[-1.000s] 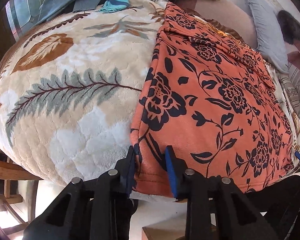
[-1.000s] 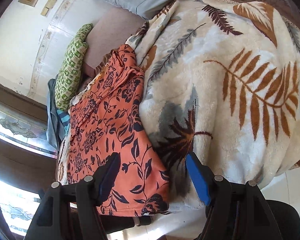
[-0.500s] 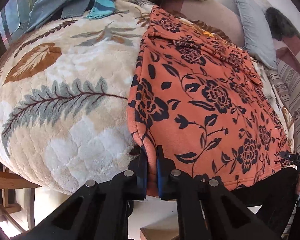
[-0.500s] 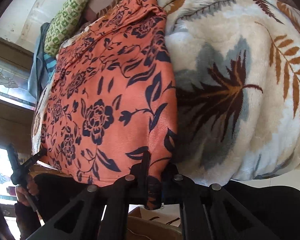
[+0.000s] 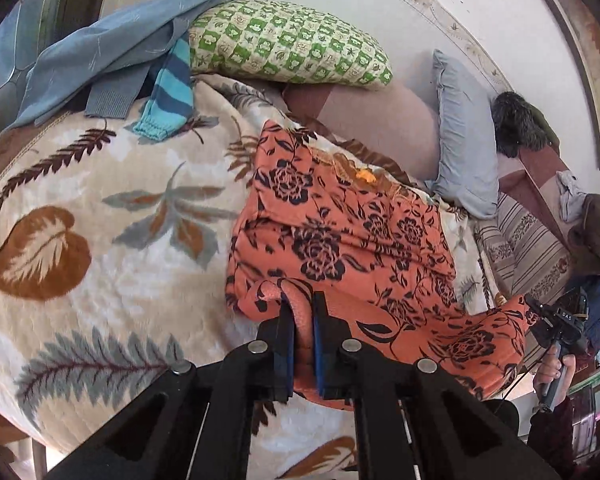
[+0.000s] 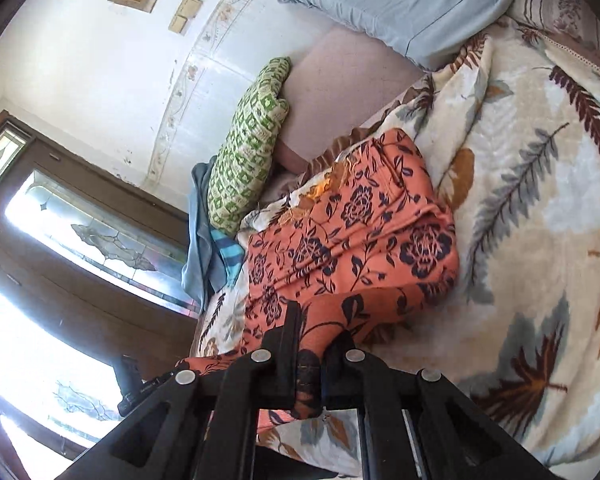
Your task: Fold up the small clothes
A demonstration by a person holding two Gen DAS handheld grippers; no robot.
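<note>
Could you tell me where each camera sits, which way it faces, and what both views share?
Left wrist: on the left gripper, looking down over the bed; its fingers pinch the orange garment; the right gripper and a hand show at right.
Right wrist: on the right gripper, facing the window; shut on the garment's other corner.
Shared: garment, green pillow, blanket.

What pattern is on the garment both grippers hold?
Dark roses and vines on orange garment; clearest in left wrist view.
</note>
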